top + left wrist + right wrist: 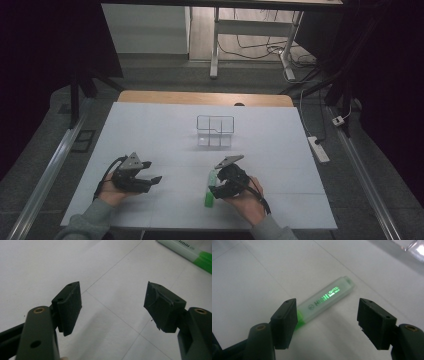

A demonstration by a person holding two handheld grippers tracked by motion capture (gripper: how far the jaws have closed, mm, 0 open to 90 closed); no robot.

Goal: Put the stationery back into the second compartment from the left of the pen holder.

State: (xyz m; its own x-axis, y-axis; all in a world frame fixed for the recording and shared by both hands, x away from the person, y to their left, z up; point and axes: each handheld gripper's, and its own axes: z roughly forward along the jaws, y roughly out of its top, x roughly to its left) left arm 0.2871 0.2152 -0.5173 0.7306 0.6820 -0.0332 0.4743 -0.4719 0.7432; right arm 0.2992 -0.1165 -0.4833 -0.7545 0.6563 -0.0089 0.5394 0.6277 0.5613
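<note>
While the right gripper (327, 322) is hovering with jaws apart over the green highlighter (324, 300) (lying flat on the white table (280, 150)), the left gripper (145, 175) is sitting open at nine o'clock, the clear organizer (215, 131) standing at twelve.

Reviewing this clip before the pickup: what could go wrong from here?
1. The right gripper is open, but the green highlighter lies mostly ahead of its jaws, partly behind one; closing now might only clip an end or knock it aside.
2. The clear organizer looks light, so a hard drop might shift it.
3. The left gripper hangs open, nothing steadying either.
</note>
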